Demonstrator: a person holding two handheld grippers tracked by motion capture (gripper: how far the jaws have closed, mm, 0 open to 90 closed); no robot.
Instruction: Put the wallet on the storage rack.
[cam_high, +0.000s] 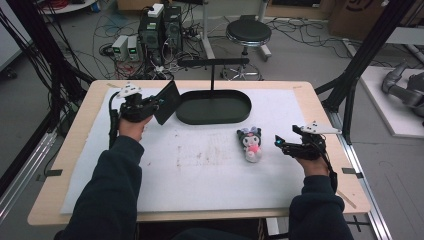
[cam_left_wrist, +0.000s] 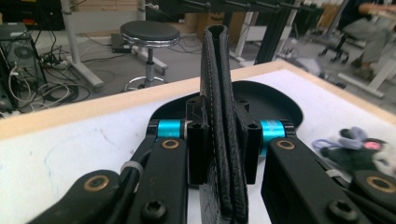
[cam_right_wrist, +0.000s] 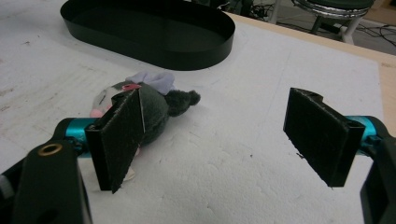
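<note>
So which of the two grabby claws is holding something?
The left gripper is. Its jaws are shut on a flat black wallet, held up on edge beside the black tray. The right gripper is open, with nothing between its jaws.

The left tool (cam_high: 159, 103) is clamped tight at upper left, the right tool (cam_high: 278, 141) gaping wide.

Even, soft overhead light, faint shadows; the high view is slightly grainy. Near black tongs (cam_left_wrist: 219, 158) blur; the white padded tabletop (cam_right_wrist: 224, 154) is bright.
</note>
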